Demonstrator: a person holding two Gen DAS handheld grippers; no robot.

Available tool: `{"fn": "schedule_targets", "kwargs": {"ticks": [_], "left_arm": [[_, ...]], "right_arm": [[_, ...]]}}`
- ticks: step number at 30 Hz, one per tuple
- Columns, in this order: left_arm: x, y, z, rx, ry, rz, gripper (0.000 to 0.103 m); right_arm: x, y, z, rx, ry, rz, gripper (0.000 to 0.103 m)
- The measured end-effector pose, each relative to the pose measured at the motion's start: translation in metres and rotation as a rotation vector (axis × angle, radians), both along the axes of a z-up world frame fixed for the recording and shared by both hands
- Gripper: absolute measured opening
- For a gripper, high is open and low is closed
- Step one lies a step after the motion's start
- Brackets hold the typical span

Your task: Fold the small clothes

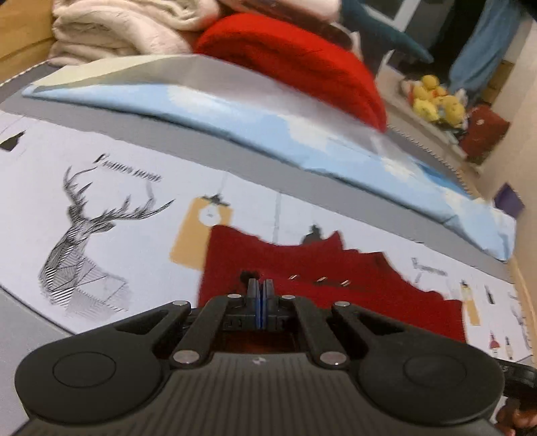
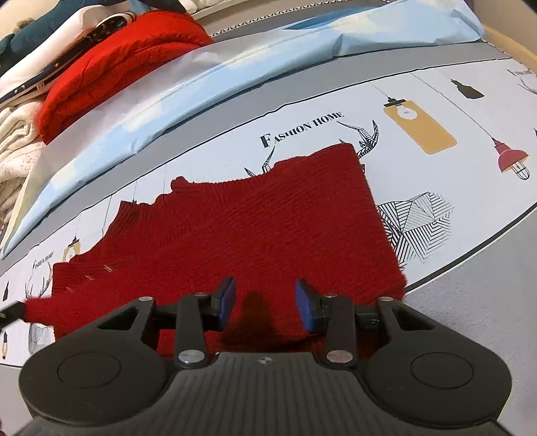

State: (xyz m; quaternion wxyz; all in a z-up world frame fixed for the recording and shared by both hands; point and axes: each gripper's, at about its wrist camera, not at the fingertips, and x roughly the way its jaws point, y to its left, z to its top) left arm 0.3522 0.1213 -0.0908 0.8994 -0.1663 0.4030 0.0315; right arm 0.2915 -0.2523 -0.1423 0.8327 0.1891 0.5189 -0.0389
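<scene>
On the printed bedsheet (image 2: 436, 84), smooth with deer and lamp drawings, lies a dark red ribbed-knit garment (image 2: 268, 228), spread flat. Behind it sits a pale blue pillow (image 2: 167, 97). The right gripper (image 2: 265, 302) hovers over the knit, jaws apart; the left gripper (image 1: 260, 290) has its jaws pressed together.

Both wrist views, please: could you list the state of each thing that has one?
Dark red ribbed knit garment: spread flat on the printed sheet, unfolded.
Left claw: shut, over the garment; whether it pinches fabric is unclear.
Right claw: open, above the garment's near edge, nothing gripped.
Bright red knit sweater: folded, on the pile.
Cream fleece blanket: folded.
Light blue pillow: lying flat.
</scene>
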Motion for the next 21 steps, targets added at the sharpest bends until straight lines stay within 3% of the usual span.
{"fn": "schedule_targets", "kwargs": {"ticks": [2,4,5,9,12,16,18,21], "left_arm": [[0.003,0.001,-0.009,0.048,0.062,0.033,0.000],[0.001,0.000,-0.010,0.122,0.057,0.054,0.000],[0.001,0.002,-0.008,0.124,0.045,0.059,0.000],[0.000,0.003,-0.007,-0.017,0.015,-0.013,0.000],[0.000,-0.005,-0.016,-0.073,0.029,-0.086,0.003],[0.007,-0.020,-0.043,-0.057,0.129,-0.137,0.013],[0.010,-0.021,-0.061,0.001,0.227,-0.126,0.014],[0.008,-0.018,-0.063,0.023,0.231,-0.104,0.015]], "right_arm": [[0.000,-0.003,-0.004,0.002,0.013,-0.020,0.041],[0.000,-0.010,-0.010,0.004,0.041,-0.067,0.041],[0.000,-0.013,-0.012,0.002,0.053,-0.094,0.041],[-0.001,-0.022,-0.015,0.040,0.059,-0.138,0.041],[-0.001,-0.020,-0.020,0.038,0.073,-0.128,0.041],[0.000,-0.018,-0.027,0.034,0.104,-0.118,0.041],[0.000,-0.015,-0.021,0.020,0.089,-0.107,0.041],[0.001,-0.012,-0.013,0.005,0.047,-0.075,0.043]]}}
